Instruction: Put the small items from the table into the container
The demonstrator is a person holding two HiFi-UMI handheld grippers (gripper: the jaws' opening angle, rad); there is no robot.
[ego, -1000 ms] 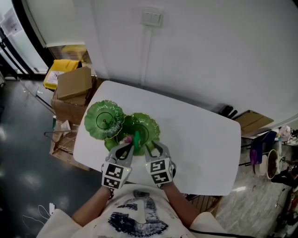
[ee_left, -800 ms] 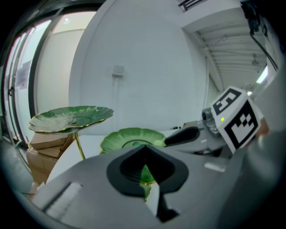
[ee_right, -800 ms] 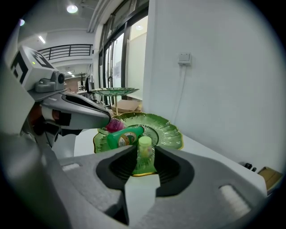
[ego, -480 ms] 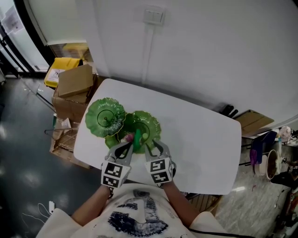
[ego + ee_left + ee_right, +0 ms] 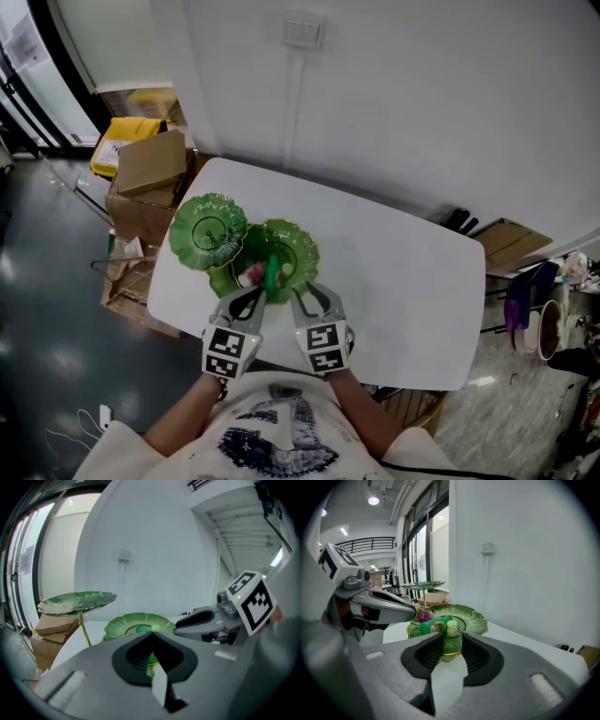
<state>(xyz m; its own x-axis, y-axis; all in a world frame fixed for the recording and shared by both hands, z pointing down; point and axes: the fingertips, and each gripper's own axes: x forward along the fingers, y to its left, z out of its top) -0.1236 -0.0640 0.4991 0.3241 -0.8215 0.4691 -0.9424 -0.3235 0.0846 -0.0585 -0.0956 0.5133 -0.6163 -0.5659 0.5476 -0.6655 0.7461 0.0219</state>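
Note:
A green leaf-shaped dish (image 5: 298,251) stands on the white table (image 5: 403,281), with a second green plate (image 5: 208,230) raised on a thin stem to its left. In the dish lie a green bottle (image 5: 433,625) with a pale cap and a pink item (image 5: 424,616). My left gripper (image 5: 251,298) is at the dish's near rim, jaws shut with nothing between them. My right gripper (image 5: 305,298) is beside it, jaws apart and empty, pointing at the dish (image 5: 473,618). The bottle (image 5: 272,277) lies just beyond both tips.
Cardboard boxes (image 5: 150,164) and a yellow package (image 5: 117,141) sit on the floor left of the table. A wall socket (image 5: 305,33) is on the white wall behind. Bags and a chair (image 5: 525,300) stand off the table's right end.

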